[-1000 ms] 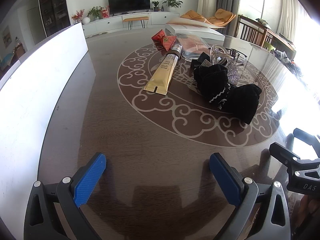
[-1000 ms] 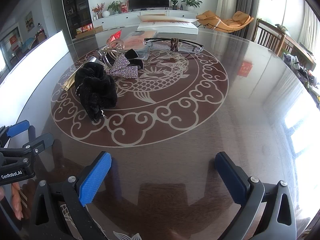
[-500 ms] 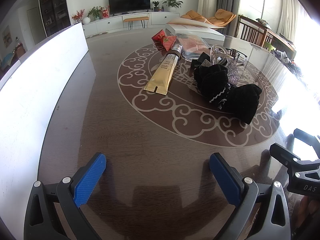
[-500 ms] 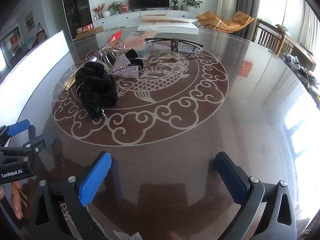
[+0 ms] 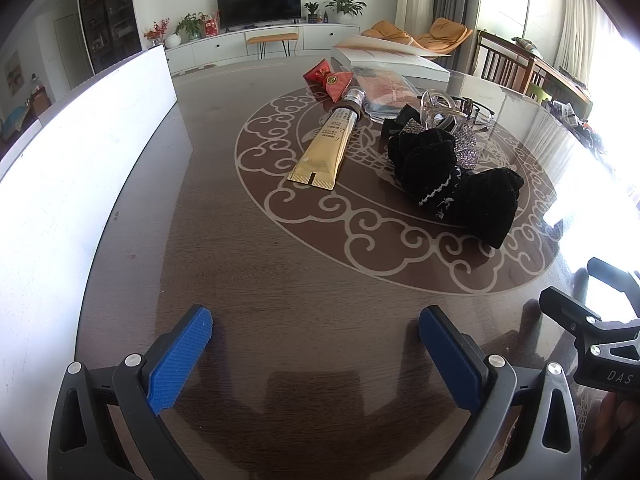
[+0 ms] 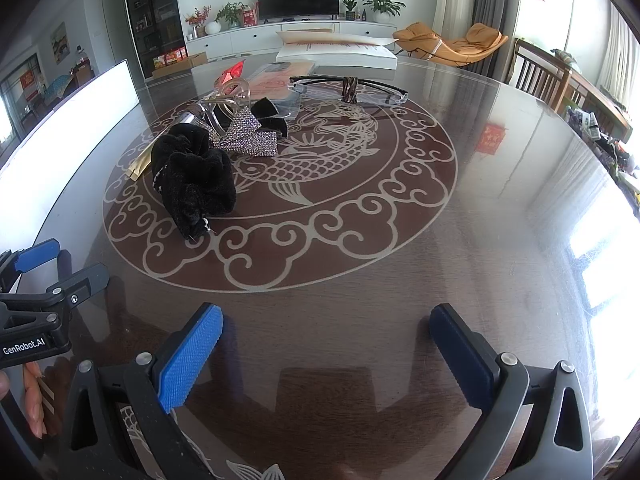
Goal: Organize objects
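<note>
On the worktop (image 5: pixel 280 280), near its patterned middle, a black scrunchie (image 5: pixel 456 184) lies beside a gold tube (image 5: pixel 326 148) and a sparkly bow (image 6: pixel 248 140). Left gripper (image 5: pixel 316 344) and right gripper (image 6: pixel 326 340) both hover spread wide, holding nothing, well apart from the things.

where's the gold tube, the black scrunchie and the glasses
gold tube (image 5: pixel 324 150), left wrist view, middle of its flat gold body
black scrunchie (image 6: pixel 196 178), right wrist view, centre of the velvet bunch
glasses (image 6: pixel 384 94), right wrist view, on the right lens
</note>
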The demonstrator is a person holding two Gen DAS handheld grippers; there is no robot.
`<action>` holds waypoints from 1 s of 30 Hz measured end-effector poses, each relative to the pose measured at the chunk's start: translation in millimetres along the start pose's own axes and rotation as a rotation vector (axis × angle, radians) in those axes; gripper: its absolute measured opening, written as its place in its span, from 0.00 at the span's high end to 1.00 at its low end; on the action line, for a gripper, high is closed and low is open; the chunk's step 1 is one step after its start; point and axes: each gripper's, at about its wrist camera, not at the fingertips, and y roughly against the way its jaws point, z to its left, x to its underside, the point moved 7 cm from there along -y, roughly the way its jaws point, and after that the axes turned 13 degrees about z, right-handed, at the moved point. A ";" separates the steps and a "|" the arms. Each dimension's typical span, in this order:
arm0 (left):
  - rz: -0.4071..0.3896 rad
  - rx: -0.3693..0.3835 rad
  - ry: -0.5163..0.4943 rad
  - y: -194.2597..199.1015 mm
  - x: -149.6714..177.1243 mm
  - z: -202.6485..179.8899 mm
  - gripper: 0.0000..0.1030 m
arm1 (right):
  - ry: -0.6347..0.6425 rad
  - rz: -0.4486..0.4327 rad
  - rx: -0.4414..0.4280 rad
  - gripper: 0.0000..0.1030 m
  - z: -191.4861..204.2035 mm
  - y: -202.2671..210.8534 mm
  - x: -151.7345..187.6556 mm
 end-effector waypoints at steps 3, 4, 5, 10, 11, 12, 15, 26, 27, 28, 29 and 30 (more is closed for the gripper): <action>0.000 0.000 0.000 0.0 0.0 0.0 0.00 | 0.000 0.000 0.000 0.00 0.0 0.0 0.0; 0.000 0.000 0.000 0.0 0.0 0.1 0.00 | 0.000 0.000 0.000 0.00 0.2 0.0 -0.1; 0.000 0.000 0.000 0.0 0.0 0.0 0.00 | 0.000 0.000 0.000 0.00 0.0 0.0 0.0; 0.000 0.000 0.000 0.1 -0.1 0.0 0.00 | 0.000 0.000 0.000 0.00 0.3 -0.1 -0.1; 0.000 0.000 0.000 0.0 -0.1 0.0 0.00 | 0.000 0.000 0.000 0.00 0.1 -0.1 0.0; 0.000 0.000 0.000 0.0 -0.1 0.0 0.00 | 0.000 0.000 0.000 0.00 0.6 -0.1 -0.3; 0.003 -0.002 -0.002 0.0 -0.1 -0.2 0.00 | 0.000 0.000 0.000 0.00 0.2 -0.1 0.0; 0.050 0.014 -0.049 3.0 9.9 6.6 0.00 | 0.001 -0.001 0.000 0.00 1.5 -0.3 -0.5; 0.053 0.015 -0.050 3.1 10.2 7.2 0.00 | 0.001 -0.001 0.001 0.00 1.4 -0.2 -0.5; 0.060 0.015 -0.051 3.1 10.1 8.0 0.00 | 0.001 -0.001 0.000 0.00 2.0 -0.3 -0.9; 0.071 0.016 -0.051 2.7 9.5 8.8 0.00 | 0.002 -0.001 0.000 0.00 2.7 -0.3 -1.9; 0.083 0.016 -0.051 2.3 8.9 9.8 0.00 | 0.002 -0.001 0.000 0.00 2.7 -0.4 -1.8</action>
